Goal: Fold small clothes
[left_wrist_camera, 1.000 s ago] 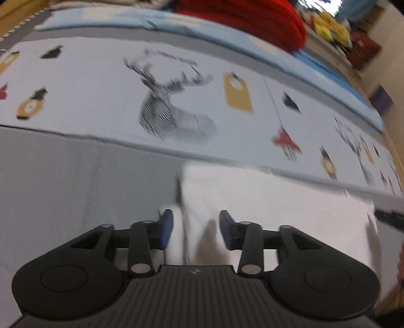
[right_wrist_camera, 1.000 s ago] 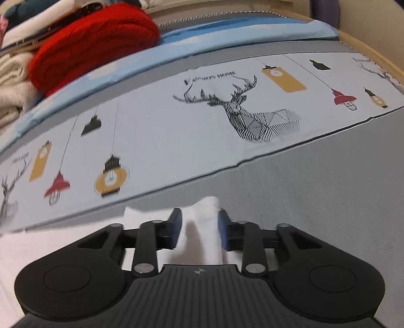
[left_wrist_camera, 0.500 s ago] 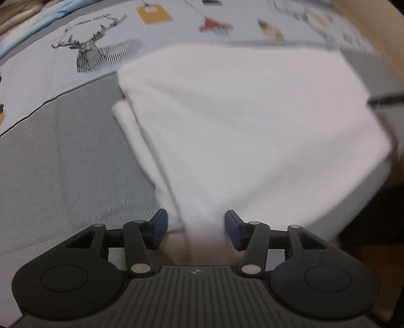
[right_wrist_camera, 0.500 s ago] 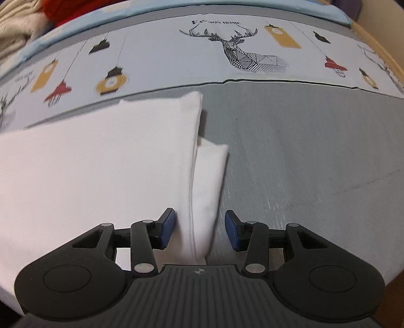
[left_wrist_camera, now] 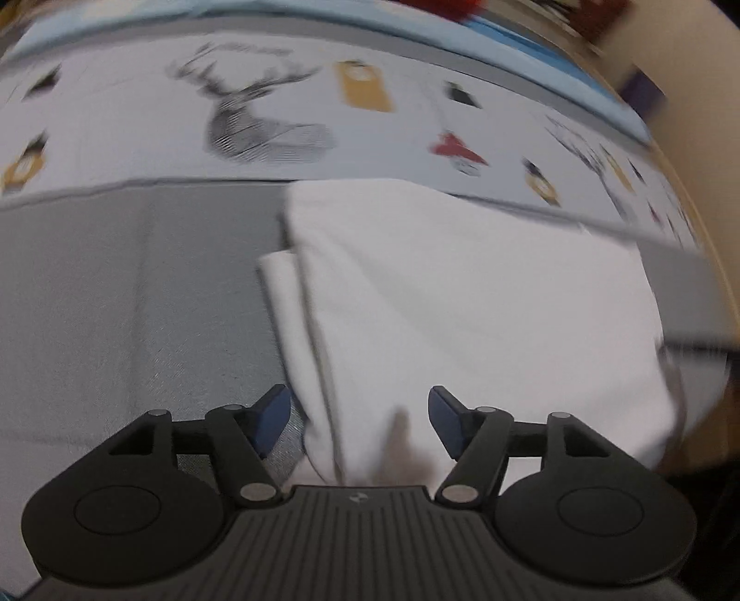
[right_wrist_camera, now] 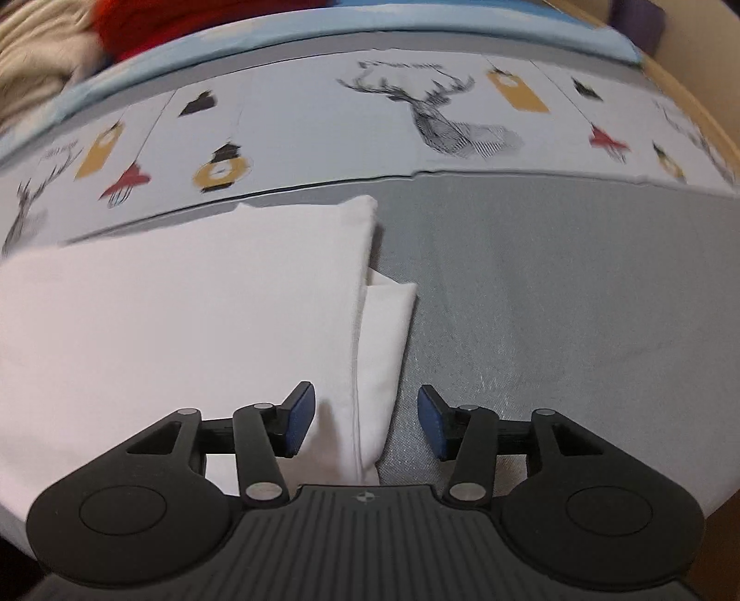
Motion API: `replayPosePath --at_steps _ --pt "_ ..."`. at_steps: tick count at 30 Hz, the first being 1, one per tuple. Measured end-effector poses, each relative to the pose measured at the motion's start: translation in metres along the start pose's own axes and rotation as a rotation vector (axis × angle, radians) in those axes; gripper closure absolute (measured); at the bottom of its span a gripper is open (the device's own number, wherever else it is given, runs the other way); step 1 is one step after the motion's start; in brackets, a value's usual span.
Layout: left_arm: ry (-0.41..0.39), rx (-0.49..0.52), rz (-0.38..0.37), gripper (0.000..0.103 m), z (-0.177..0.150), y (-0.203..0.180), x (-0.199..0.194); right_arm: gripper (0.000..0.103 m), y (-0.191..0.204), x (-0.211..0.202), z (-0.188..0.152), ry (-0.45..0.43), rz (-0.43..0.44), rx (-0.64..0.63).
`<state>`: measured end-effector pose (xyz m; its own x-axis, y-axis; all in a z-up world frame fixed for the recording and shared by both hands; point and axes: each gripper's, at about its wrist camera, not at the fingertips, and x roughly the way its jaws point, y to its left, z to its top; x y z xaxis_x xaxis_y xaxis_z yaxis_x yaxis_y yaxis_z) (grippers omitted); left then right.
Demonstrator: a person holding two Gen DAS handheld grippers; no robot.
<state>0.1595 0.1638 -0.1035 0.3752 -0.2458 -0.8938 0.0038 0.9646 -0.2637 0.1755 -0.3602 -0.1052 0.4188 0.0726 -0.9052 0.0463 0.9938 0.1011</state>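
The folded cloth garment (left_wrist_camera: 462, 300) (right_wrist_camera: 185, 314) is plain white, with no print. It lies on a bed sheet (right_wrist_camera: 555, 286) (left_wrist_camera: 115, 300) whose near band is plain grey and whose far band is pale, printed with black line-drawn deer heads, mustard-yellow tags, red and black hanging lamps, then a light blue strip. Each black plastic claw (left_wrist_camera: 360, 418) (right_wrist_camera: 366, 423) carries dark blue pads (right_wrist_camera: 300, 416). Beyond the sheet sit a red knitted bundle (right_wrist_camera: 152, 18) and a cream fuzzy fabric (right_wrist_camera: 32, 60).

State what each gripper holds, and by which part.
Nothing. Left gripper and right gripper are open, jaws apart over the near edge of the white garment.
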Motion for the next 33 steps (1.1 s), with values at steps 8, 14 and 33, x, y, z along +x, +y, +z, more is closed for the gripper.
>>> replayPosePath --at_steps 8,14,33 --pt "0.097 -0.126 0.025 0.032 0.022 0.011 0.045 0.049 -0.009 0.025 0.003 0.081 0.011 0.04" --pt "0.08 -0.127 0.025 0.055 0.031 0.009 0.056 0.049 -0.012 0.029 0.006 0.094 0.037 0.05" --pt "-0.124 -0.306 -0.027 0.063 0.033 0.07 0.001 0.076 0.048 0.026 0.035 -0.081 0.115 0.017"
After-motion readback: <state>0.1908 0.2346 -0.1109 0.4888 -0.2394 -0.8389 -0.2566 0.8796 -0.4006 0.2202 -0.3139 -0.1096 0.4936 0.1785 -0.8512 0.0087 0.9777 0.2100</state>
